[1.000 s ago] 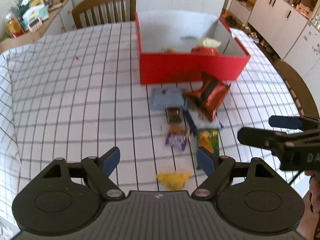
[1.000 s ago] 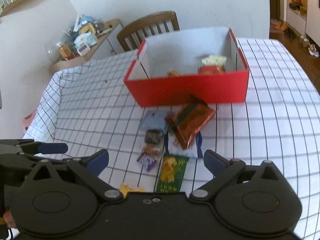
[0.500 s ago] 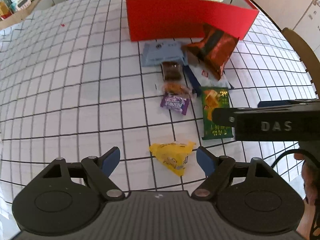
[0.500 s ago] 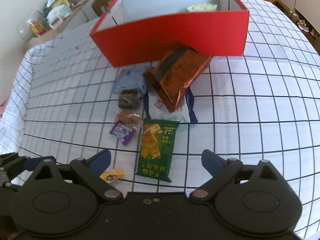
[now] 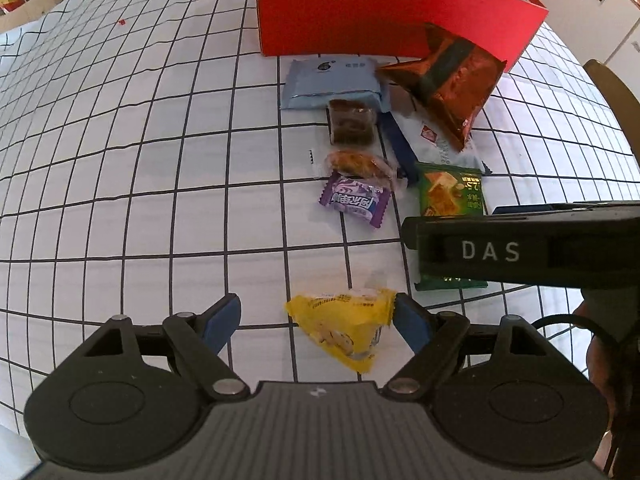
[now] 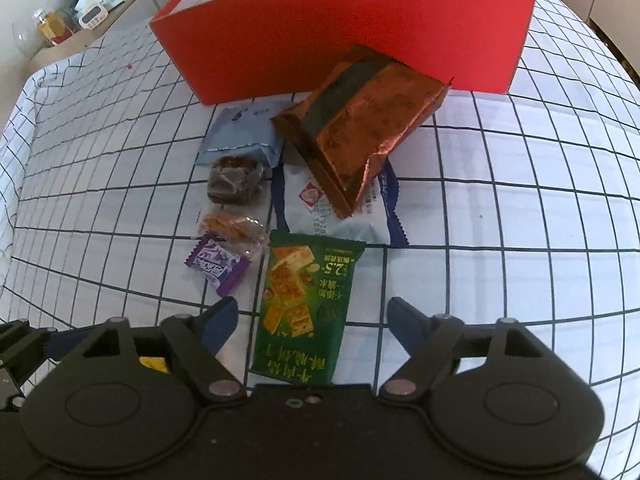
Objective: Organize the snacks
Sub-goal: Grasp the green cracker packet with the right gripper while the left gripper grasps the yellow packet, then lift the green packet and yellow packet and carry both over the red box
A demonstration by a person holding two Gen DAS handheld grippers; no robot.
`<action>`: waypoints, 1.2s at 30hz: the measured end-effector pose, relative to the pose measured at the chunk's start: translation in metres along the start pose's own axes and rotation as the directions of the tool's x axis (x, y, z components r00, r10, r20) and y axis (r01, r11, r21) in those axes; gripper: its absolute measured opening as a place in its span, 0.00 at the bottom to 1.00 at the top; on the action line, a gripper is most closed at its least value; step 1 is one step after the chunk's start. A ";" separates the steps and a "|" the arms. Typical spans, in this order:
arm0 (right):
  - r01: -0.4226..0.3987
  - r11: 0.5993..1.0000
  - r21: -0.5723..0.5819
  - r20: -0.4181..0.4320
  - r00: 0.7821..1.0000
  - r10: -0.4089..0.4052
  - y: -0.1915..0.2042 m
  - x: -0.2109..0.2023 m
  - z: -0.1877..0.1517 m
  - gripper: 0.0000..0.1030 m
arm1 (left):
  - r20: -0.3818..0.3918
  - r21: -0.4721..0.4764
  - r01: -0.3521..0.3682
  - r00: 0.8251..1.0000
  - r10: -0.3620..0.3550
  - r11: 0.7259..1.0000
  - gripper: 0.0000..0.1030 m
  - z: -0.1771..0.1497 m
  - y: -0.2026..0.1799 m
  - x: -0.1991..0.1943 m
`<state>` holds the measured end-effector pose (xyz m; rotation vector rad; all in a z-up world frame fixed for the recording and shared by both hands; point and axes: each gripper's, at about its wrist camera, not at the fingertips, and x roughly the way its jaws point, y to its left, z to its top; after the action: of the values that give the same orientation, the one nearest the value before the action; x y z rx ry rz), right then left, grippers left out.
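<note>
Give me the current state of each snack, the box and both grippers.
left gripper: open, yellow packet between its jaws
right gripper: open, jaws just closing around green packet, not yet pressing
orange bag: leaning on red box
purple candy: flat on tablecloth

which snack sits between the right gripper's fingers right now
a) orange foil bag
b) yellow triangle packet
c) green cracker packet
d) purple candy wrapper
c: in the right wrist view the green cracker packet lies flat on the checked cloth between the open fingers of the right gripper, and neither pad presses on it yet.
</note>
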<state>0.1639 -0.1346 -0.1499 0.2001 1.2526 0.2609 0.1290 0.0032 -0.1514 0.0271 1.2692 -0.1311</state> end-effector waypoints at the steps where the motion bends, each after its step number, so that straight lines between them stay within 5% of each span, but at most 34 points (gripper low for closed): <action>1: 0.003 1.000 -0.006 0.006 1.000 -0.003 0.002 0.000 0.000 0.77 | 0.003 0.003 0.002 1.000 -0.002 1.000 0.77 0.000 -0.001 0.001; 5: 0.019 0.998 -0.052 0.014 1.000 -0.018 0.012 0.004 0.002 0.69 | -0.010 0.018 0.012 1.000 -0.012 1.000 0.59 -0.001 -0.004 0.004; 12: 0.033 0.994 -0.104 0.029 0.999 -0.031 0.015 0.002 0.001 0.48 | -0.010 0.010 0.025 1.000 -0.025 1.000 0.49 -0.002 -0.005 0.003; 13: 0.029 0.994 -0.104 0.031 0.999 -0.026 0.014 0.001 0.001 0.47 | -0.007 0.007 0.033 0.999 -0.033 0.999 0.41 -0.002 -0.004 0.003; 36: -0.047 0.997 -0.060 0.089 0.995 0.052 0.005 -0.037 -0.012 0.43 | 0.043 -0.095 0.075 0.997 -0.072 0.993 0.39 0.001 0.016 -0.029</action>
<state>0.1412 -0.1408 -0.1185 0.1913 1.1497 0.3272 0.1232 0.0219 -0.1248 -0.1052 1.2362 -0.1329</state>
